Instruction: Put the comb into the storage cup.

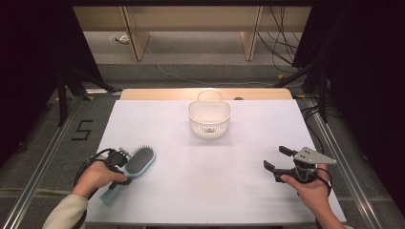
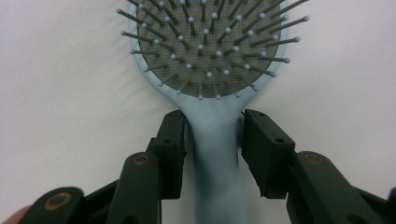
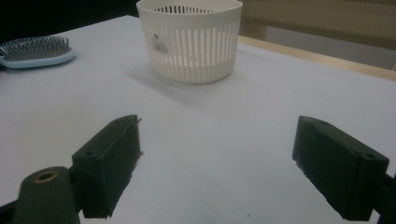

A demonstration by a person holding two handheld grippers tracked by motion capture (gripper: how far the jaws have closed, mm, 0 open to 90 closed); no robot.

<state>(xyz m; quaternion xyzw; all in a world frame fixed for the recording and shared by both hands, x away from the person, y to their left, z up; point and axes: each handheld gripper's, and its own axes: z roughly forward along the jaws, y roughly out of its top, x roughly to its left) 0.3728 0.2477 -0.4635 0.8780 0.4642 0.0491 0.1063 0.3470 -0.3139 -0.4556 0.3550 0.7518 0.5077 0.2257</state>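
Note:
A light blue hairbrush point(image 1: 138, 162) lies bristles up near the table's front left corner, its head pointing away from the person. My left gripper point(image 1: 125, 167) is closed around the neck of the handle, and in the left gripper view both pads press the handle's sides just below the hairbrush point(image 2: 215, 46) head, the left gripper point(image 2: 212, 126) centred on it. My right gripper point(image 1: 277, 158) rests at the front right, open wide with nothing between its jaws. In the right gripper view the right gripper point(image 3: 219, 158) faces bare table, with the hairbrush point(image 3: 37, 51) far off to the left.
A white slatted basket point(image 1: 209, 119) with a handle stands upright at the table's far centre, and its wall point(image 3: 191, 46) shows ahead in the right gripper view. The white table top point(image 1: 210, 181) ends at a wooden strip point(image 1: 157, 94) at the back.

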